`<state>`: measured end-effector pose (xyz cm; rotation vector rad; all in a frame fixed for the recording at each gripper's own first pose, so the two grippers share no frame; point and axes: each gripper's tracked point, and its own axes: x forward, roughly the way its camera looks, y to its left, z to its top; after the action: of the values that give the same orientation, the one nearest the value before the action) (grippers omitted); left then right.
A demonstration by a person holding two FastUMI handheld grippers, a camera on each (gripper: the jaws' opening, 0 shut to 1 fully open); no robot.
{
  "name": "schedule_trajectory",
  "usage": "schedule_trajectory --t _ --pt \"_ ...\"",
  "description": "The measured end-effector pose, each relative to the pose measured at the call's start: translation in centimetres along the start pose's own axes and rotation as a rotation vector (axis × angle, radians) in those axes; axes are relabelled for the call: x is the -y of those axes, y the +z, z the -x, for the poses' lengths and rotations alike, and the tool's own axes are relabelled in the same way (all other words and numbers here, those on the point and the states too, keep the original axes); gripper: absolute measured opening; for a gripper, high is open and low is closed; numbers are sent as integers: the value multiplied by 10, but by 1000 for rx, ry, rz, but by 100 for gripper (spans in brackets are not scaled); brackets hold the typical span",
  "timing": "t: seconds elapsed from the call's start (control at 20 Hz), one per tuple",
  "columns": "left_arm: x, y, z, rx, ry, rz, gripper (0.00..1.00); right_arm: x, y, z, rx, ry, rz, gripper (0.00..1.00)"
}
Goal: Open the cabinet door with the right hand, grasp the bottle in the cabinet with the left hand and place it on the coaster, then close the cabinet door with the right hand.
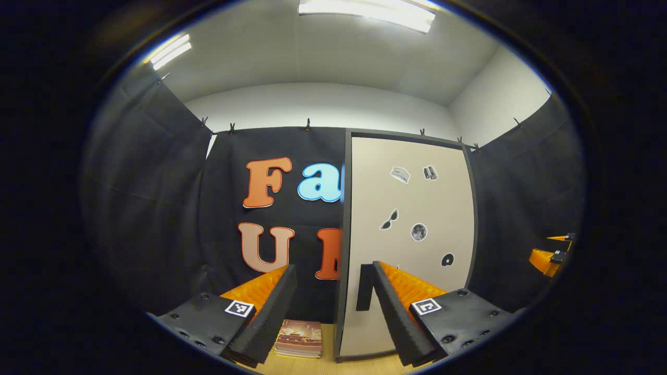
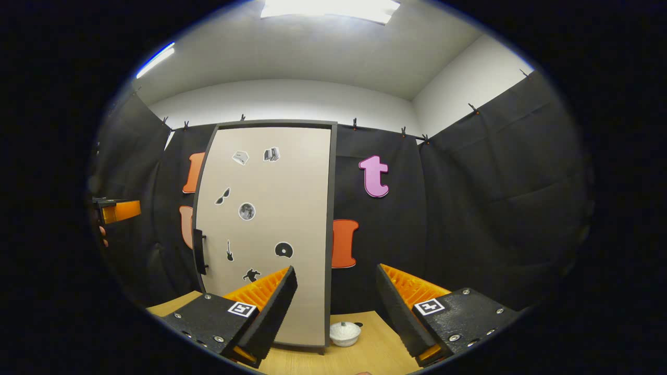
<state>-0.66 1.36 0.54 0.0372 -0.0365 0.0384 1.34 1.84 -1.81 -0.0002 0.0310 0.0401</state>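
The cabinet door (image 2: 266,229) is shut, so the bottle is presumably hidden behind it. Its upright handle (image 2: 200,252) runs vertically along the door's left edge in the right gripper view, up and to the left of the right gripper (image 2: 333,291), whose jaws are spread wide, holding nothing. The left gripper (image 1: 328,291) is equally released and empty, seemingly nearer the handle (image 1: 363,287). A small white dish (image 2: 345,333), possibly the coaster, sits on the surface (image 2: 365,354) beside the door's right corner.

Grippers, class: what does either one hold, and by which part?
Nothing. Left gripper and right gripper are open, fingers apart and bare; the cabinet door is shut.
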Motion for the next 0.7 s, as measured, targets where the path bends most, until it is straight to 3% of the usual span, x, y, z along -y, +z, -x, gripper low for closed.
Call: schedule_trajectory --t 0.35,0.7 --pt "-20 2 12 16 23 -50 93 -40 -12 -17 -27 76 -26 95" --pt "-73 -4 42 4 134 -108 94 -140 -44 -48 -124 262 -105 95"
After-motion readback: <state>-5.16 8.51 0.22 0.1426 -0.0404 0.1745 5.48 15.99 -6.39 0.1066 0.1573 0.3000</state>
